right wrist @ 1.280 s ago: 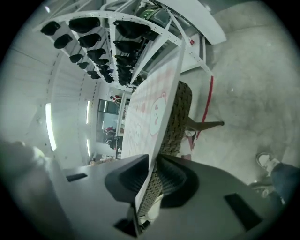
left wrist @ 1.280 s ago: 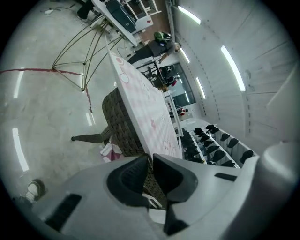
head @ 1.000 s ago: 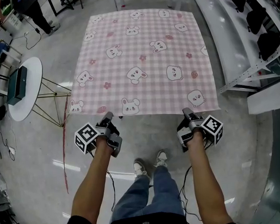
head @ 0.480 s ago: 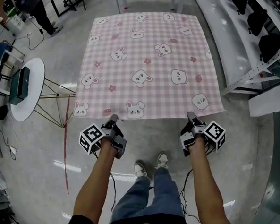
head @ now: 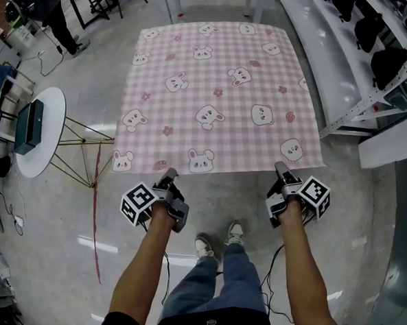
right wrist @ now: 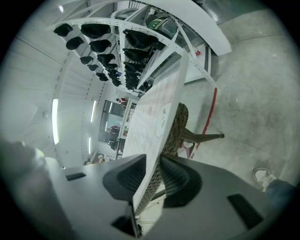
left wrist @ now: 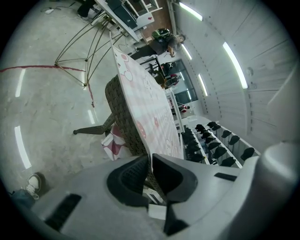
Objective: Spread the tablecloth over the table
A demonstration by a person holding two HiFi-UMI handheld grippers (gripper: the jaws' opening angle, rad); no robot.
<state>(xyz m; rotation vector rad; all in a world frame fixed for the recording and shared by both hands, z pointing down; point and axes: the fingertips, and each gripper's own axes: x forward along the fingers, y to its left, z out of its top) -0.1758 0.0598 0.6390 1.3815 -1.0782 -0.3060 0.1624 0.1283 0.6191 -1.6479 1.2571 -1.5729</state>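
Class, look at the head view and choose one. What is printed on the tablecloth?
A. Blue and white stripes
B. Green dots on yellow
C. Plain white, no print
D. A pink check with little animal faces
D: the tablecloth is a pink-and-white check scattered with small bunny and bear faces and little flowers.

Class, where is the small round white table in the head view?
The round white table stands at the head view's left edge, left of the pink tablecloth, with a dark box on it.
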